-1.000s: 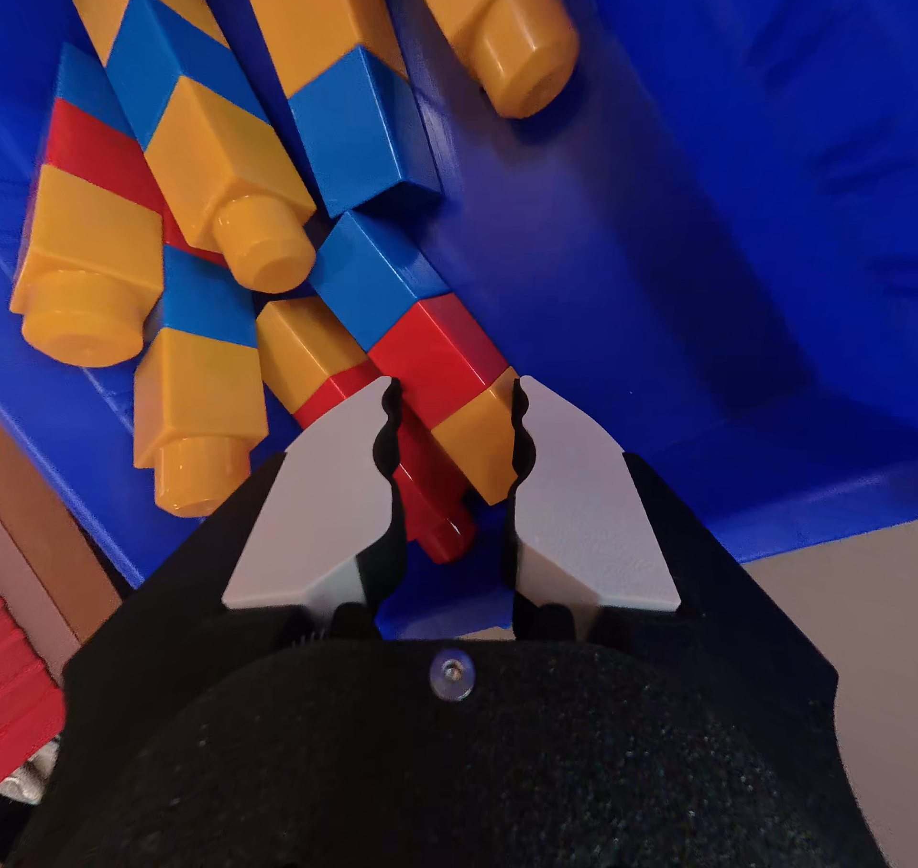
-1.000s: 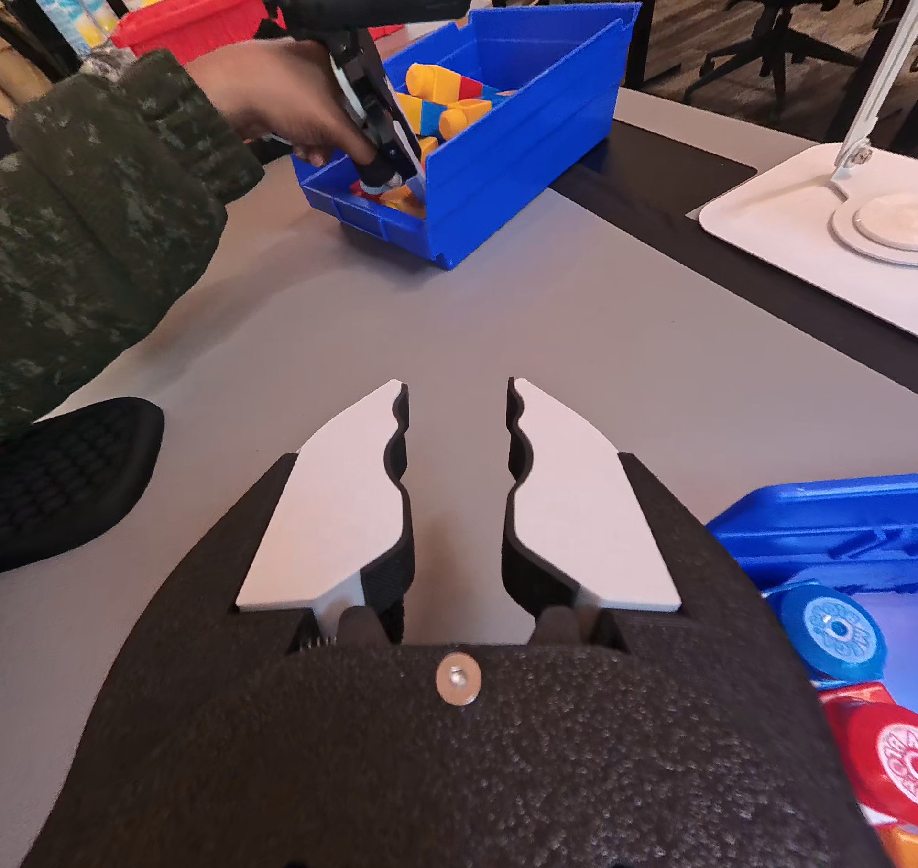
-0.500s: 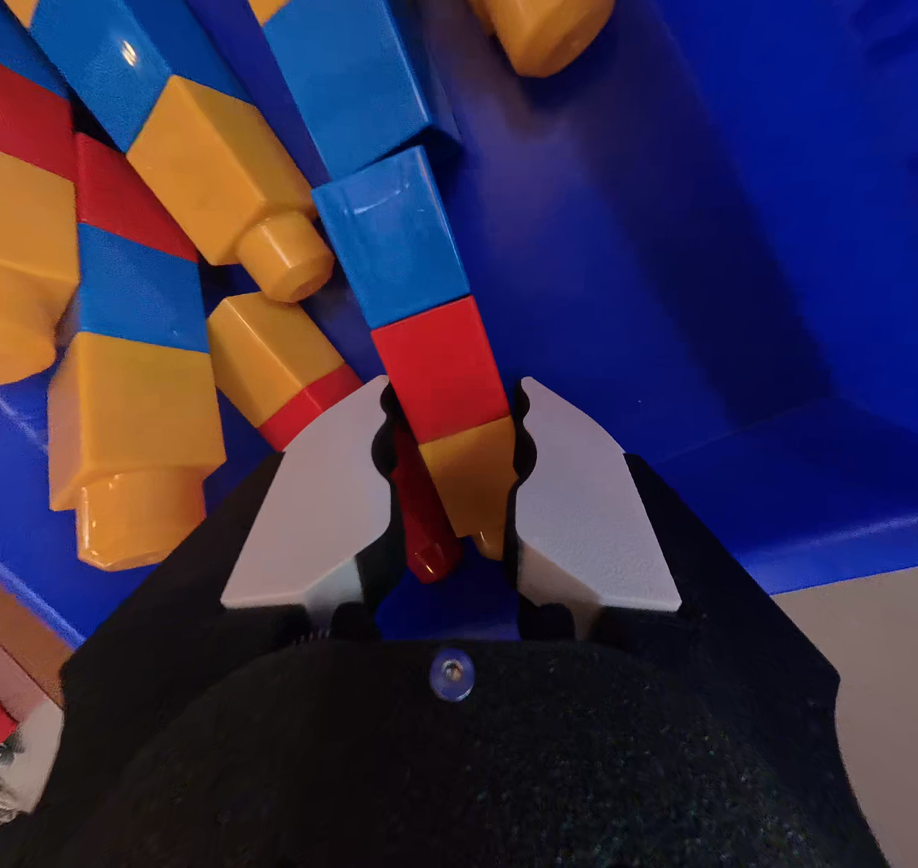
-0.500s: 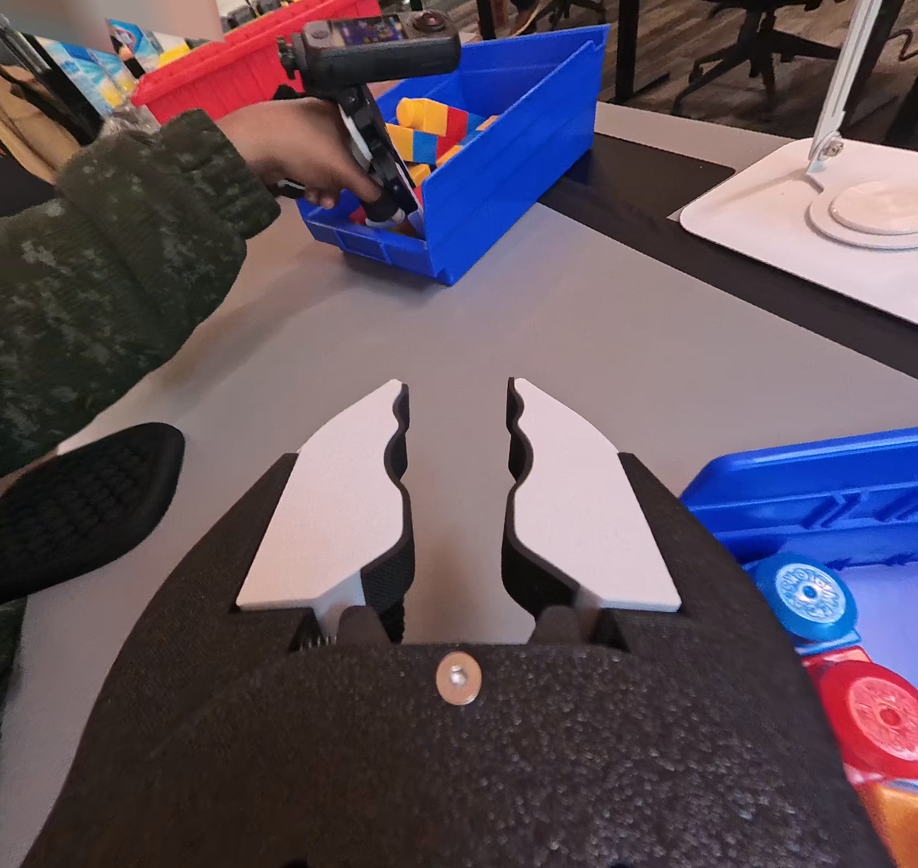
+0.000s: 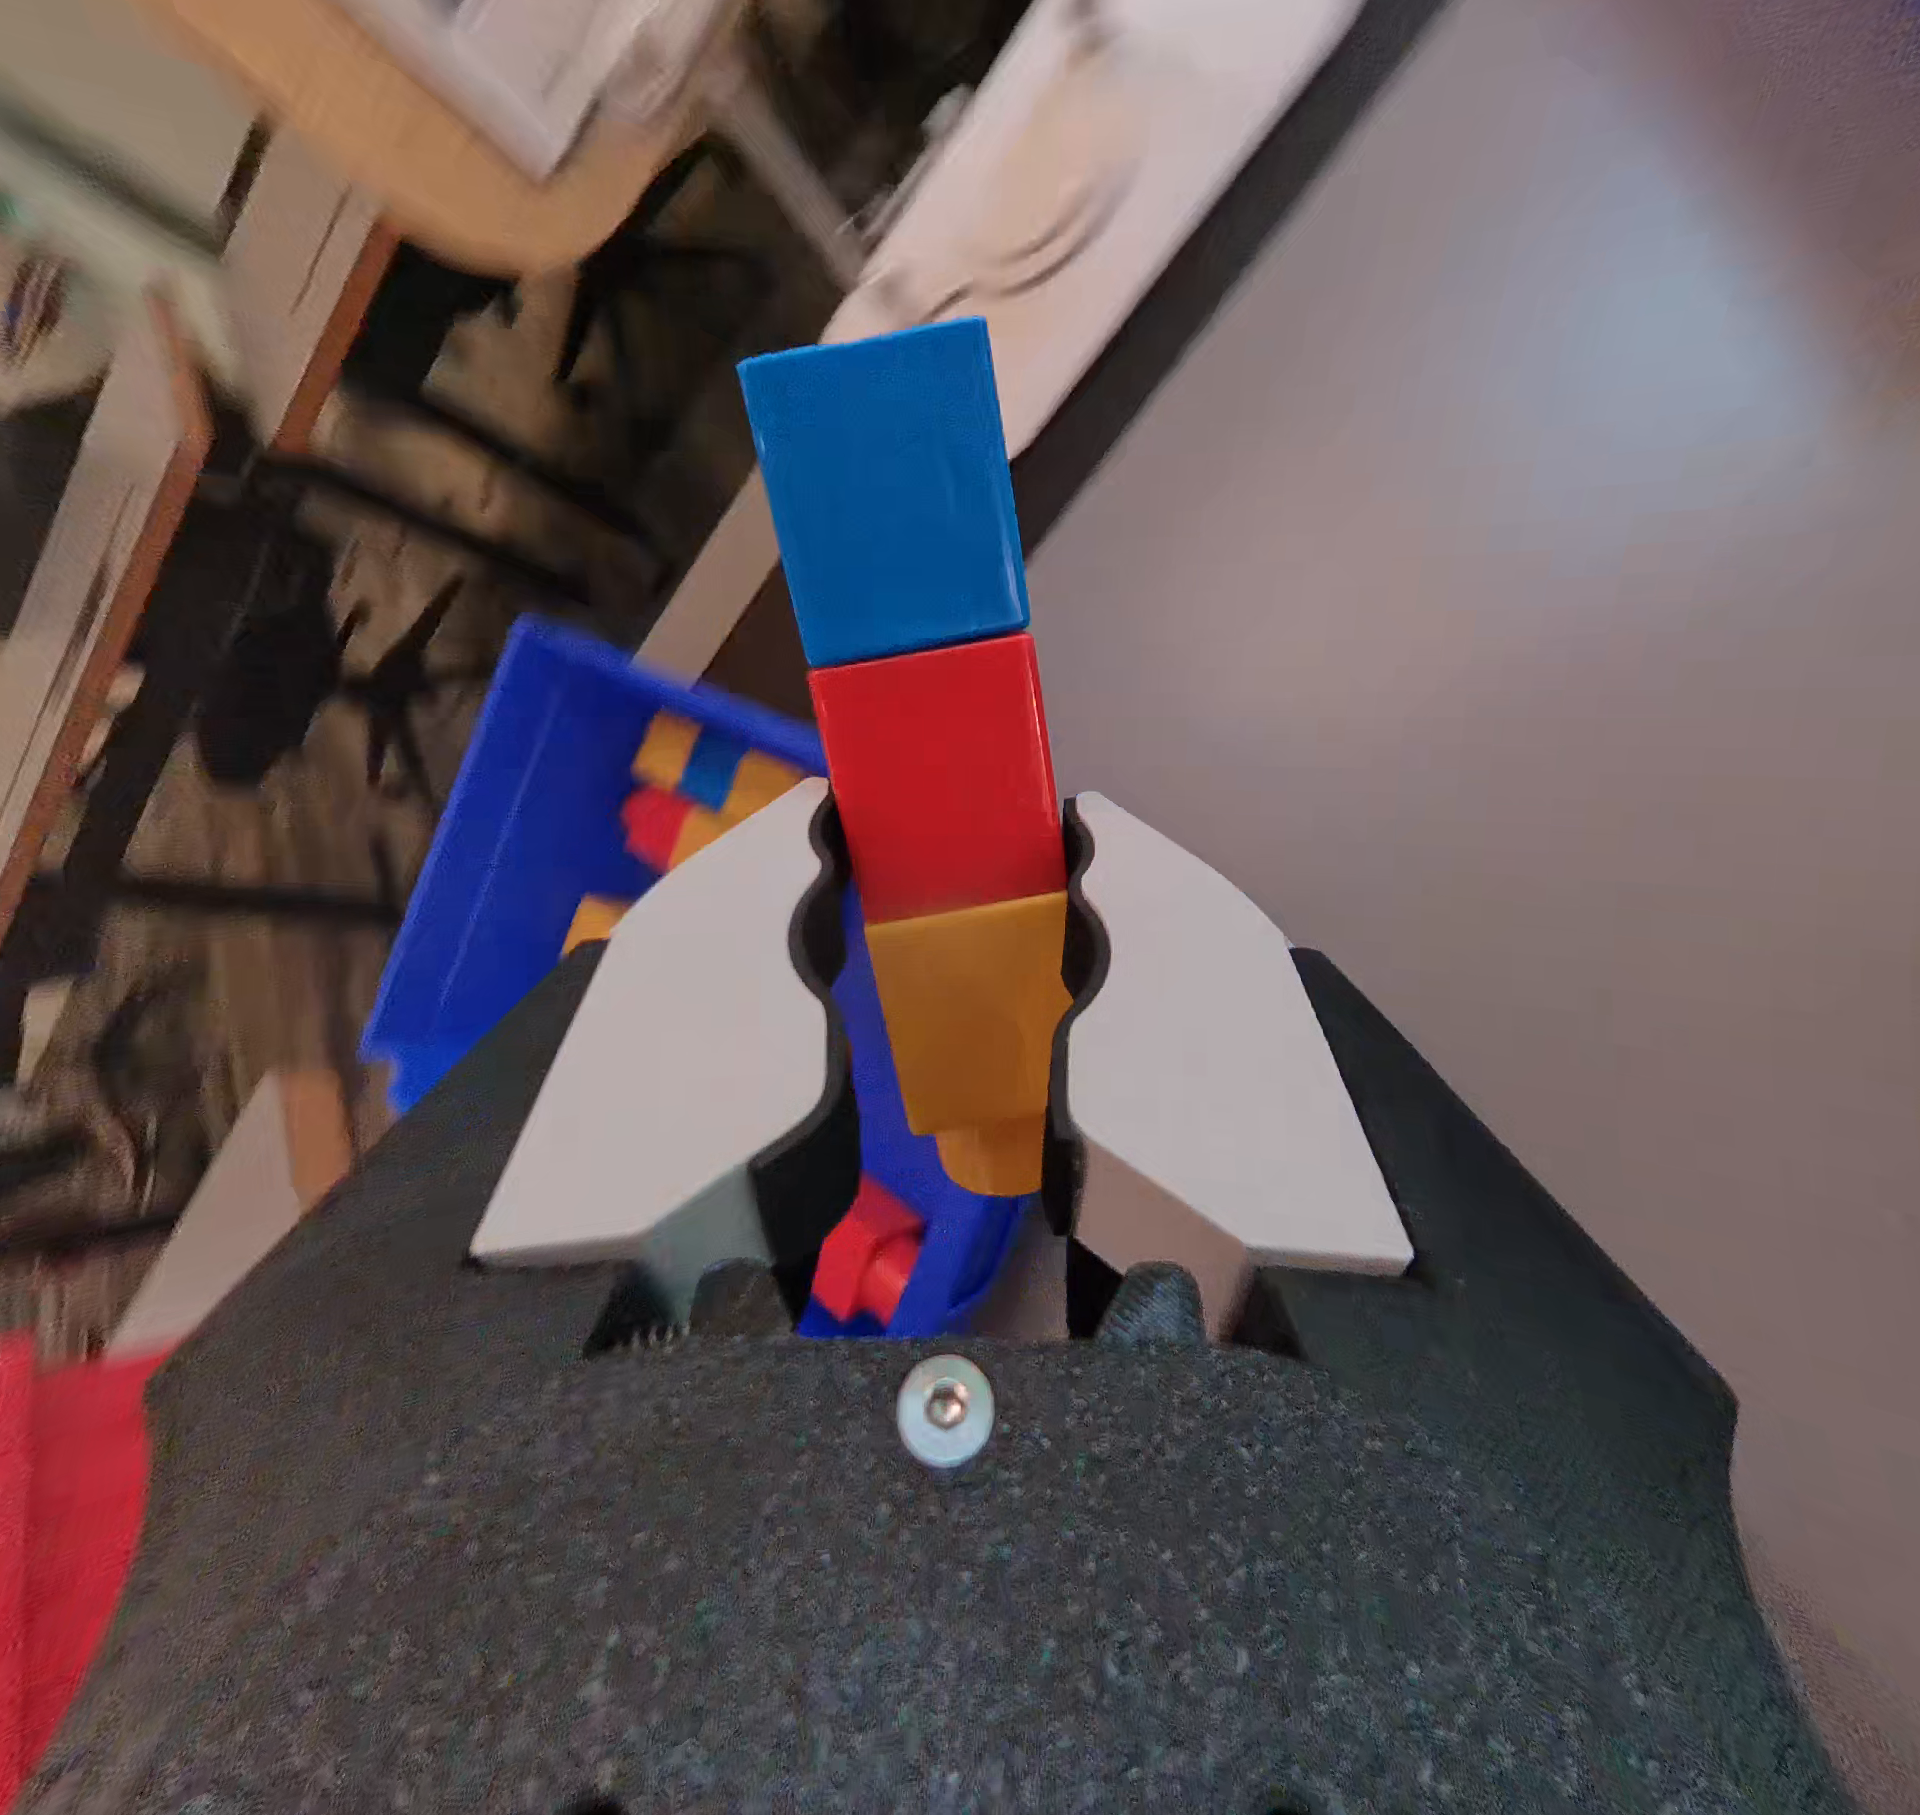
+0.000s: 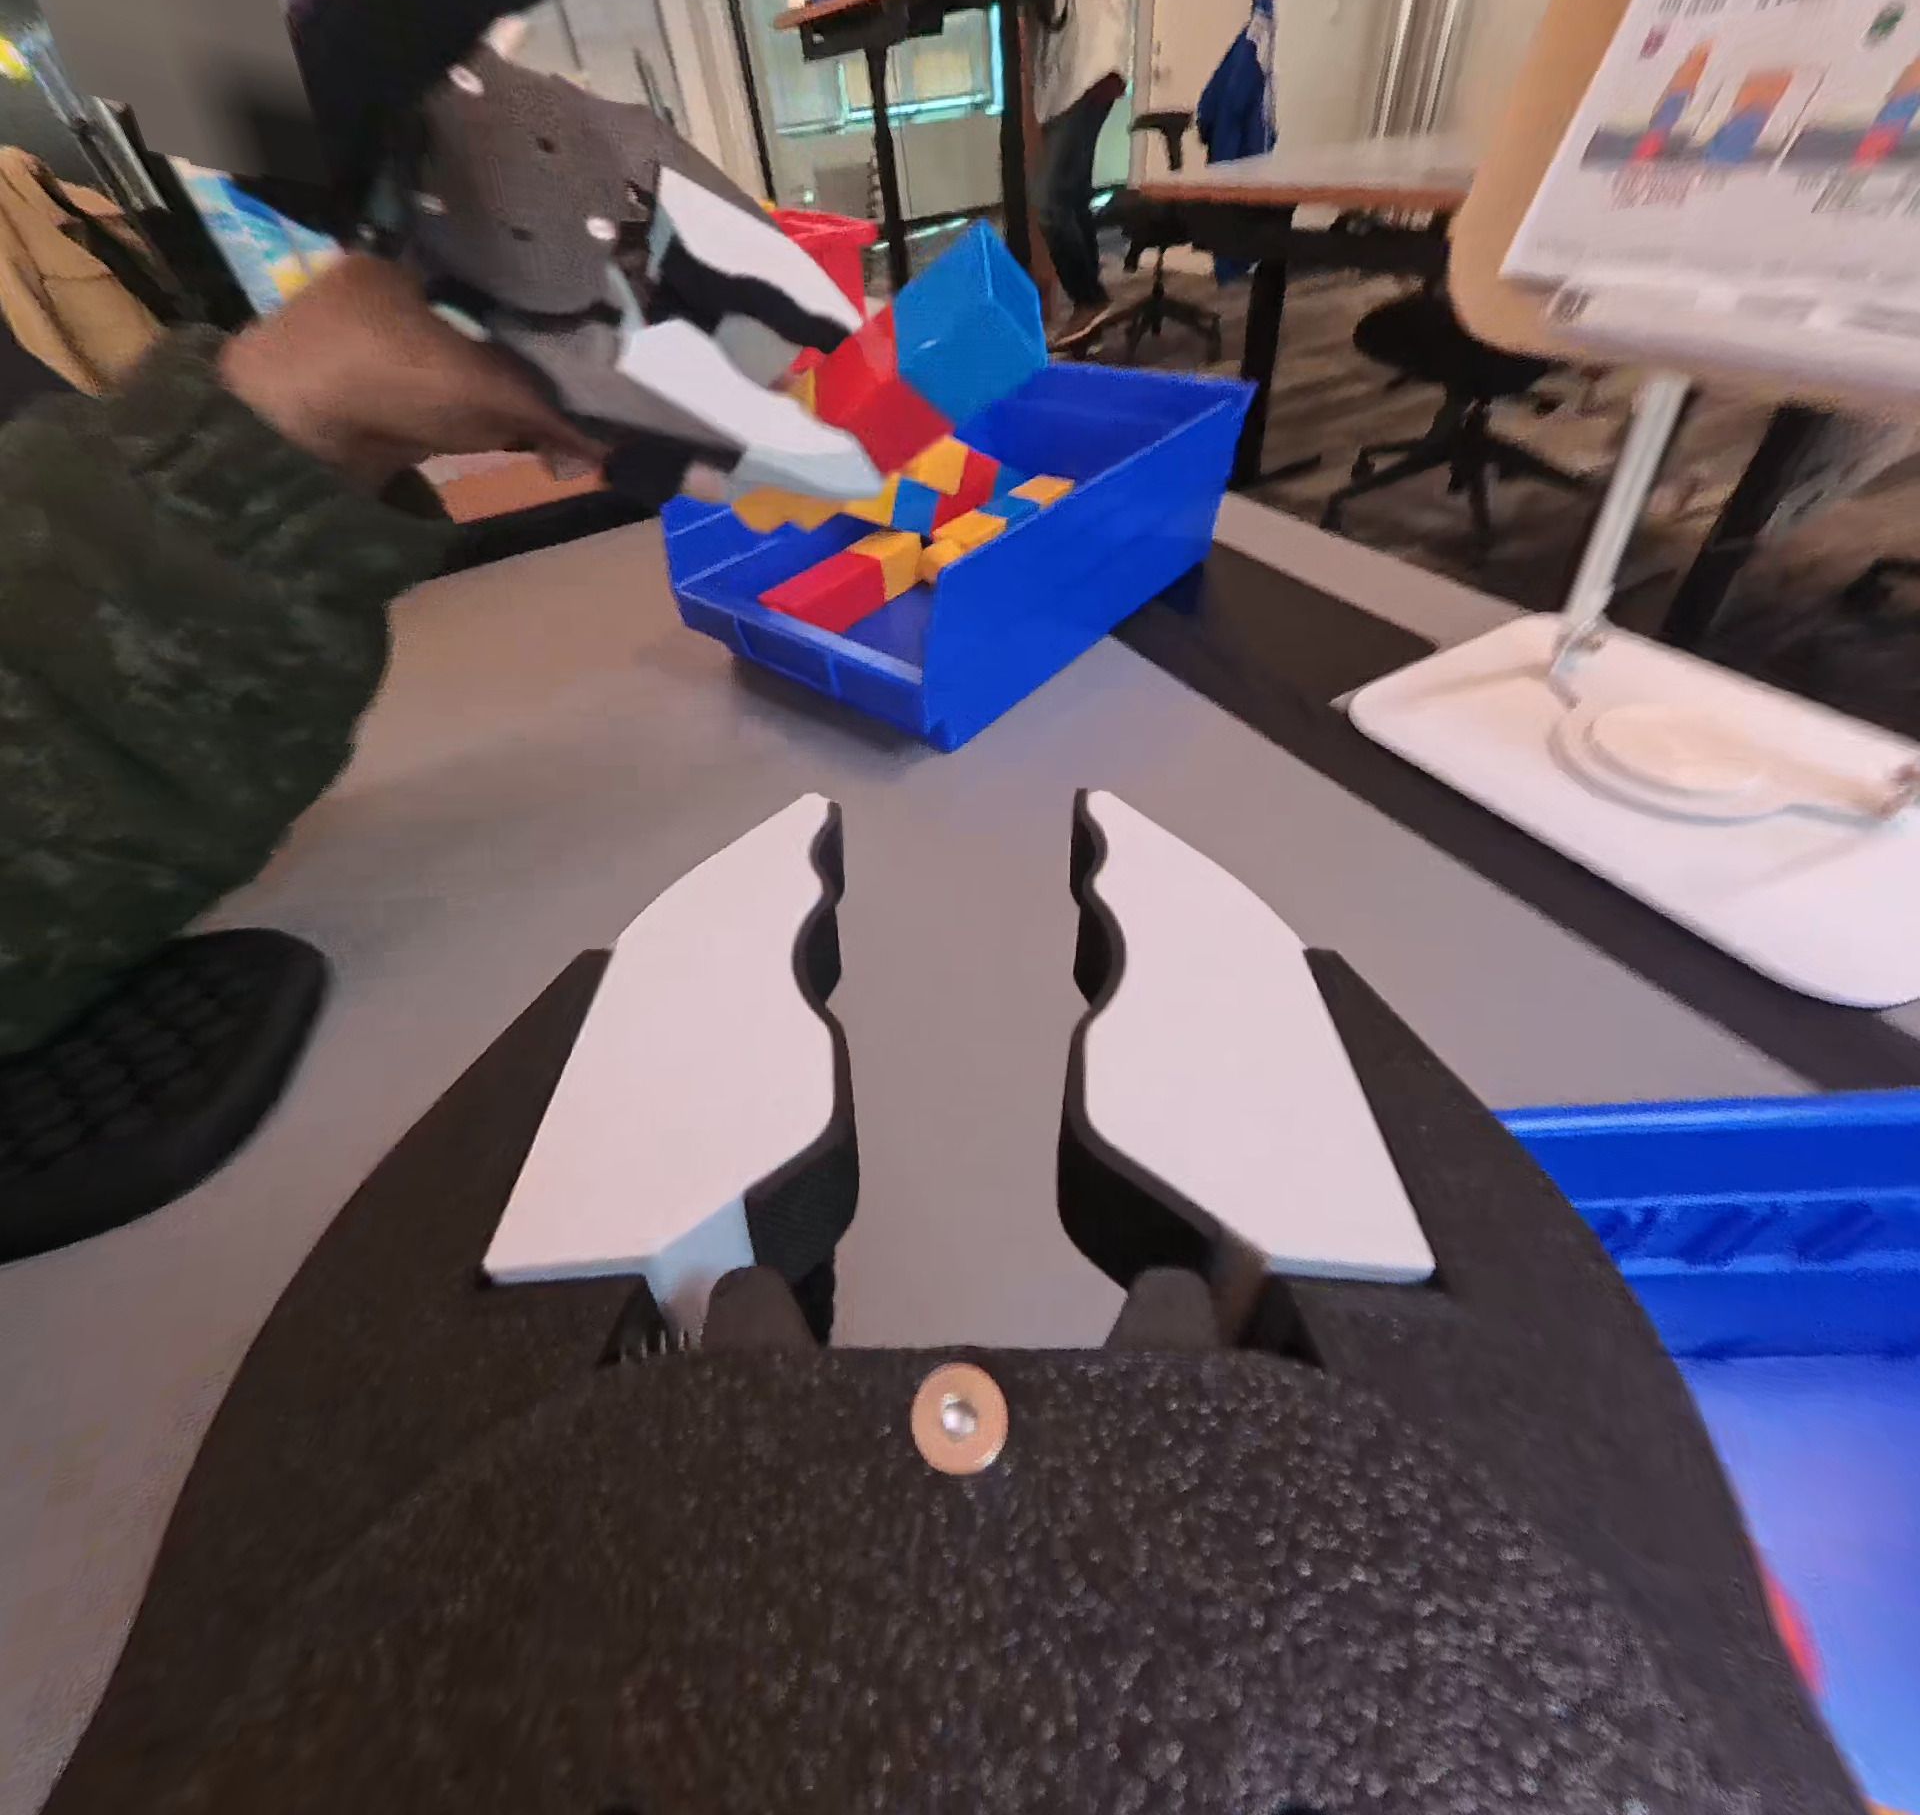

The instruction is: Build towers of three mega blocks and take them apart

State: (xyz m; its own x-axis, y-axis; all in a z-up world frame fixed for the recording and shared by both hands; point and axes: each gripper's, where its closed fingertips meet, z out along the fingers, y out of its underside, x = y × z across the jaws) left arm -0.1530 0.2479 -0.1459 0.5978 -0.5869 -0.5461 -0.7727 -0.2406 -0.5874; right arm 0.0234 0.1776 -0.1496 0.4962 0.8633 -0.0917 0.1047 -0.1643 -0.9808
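At the bottom centre of the right wrist view, the right gripper (image 6: 954,830) hangs with its jaws apart and nothing between them, over the grey table (image 6: 582,789). Farther back, mid-frame, sits the blue bin (image 6: 1039,612) of block towers. Above it, upper left, the left gripper (image 5: 948,851) is clamped on a tower of 3 blocks (image 5: 940,778), gripping its yellow and red blocks; the blue block sticks out beyond the fingertips.

bare grey table (image 6: 966,768) lies open ahead of the right gripper (image 6: 954,830), up to the blue bin (image 6: 1049,612); a white lamp base (image 6: 1621,778) bounds the right edge, a black pad (image 6: 125,1069) the left.
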